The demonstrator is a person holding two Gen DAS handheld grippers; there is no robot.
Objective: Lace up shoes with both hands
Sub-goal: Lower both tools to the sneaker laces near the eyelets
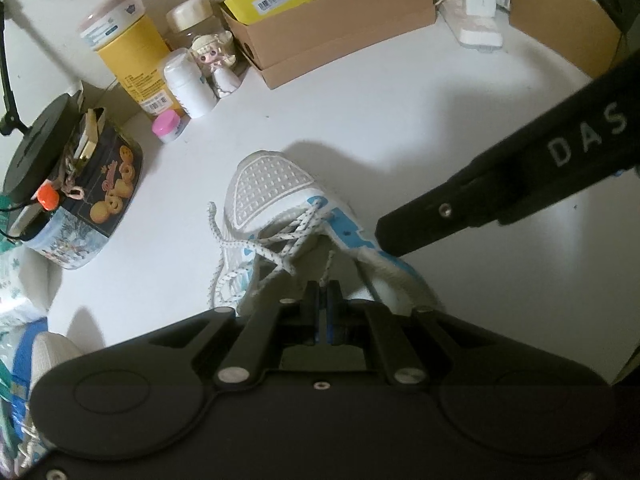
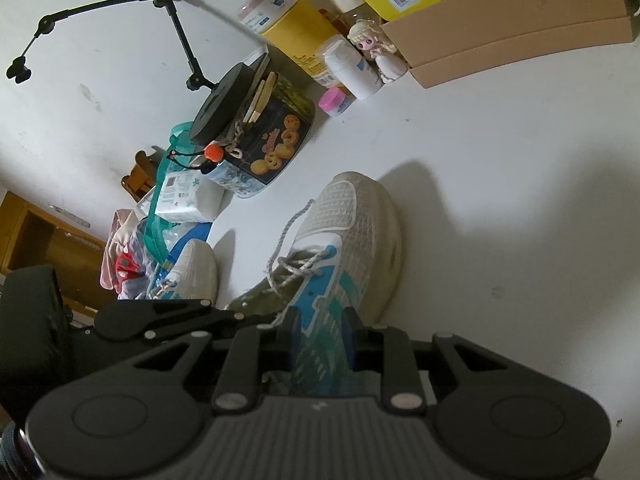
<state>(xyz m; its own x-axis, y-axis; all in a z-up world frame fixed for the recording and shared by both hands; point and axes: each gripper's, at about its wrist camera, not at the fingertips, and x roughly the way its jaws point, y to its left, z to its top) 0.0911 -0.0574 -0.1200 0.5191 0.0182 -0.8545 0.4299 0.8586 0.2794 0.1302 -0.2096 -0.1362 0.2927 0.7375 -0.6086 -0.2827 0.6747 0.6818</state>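
A white and blue sneaker (image 1: pixel 276 192) lies on the white table, toe pointing away; it also shows in the right wrist view (image 2: pixel 352 224). Its speckled white lace (image 1: pixel 280 248) is threaded loosely through the lower eyelets, with one end trailing on the left. My left gripper (image 1: pixel 323 292) is shut on a lace end just above the shoe's tongue. My right gripper (image 2: pixel 320 320) is clamped on the shoe's blue side wall, its jaws a shoe-wall's width apart. The right gripper's black body (image 1: pixel 500 192) shows at the right of the left wrist view.
A cookie tin (image 1: pixel 80 184) with a black lid stands to the left. A yellow canister (image 1: pixel 132 52), bottles, a doll figure (image 1: pixel 212 56) and a pink jar (image 1: pixel 168 128) stand behind. A cardboard box (image 1: pixel 332 28) is at the back. A second sneaker (image 2: pixel 196 268) lies left.
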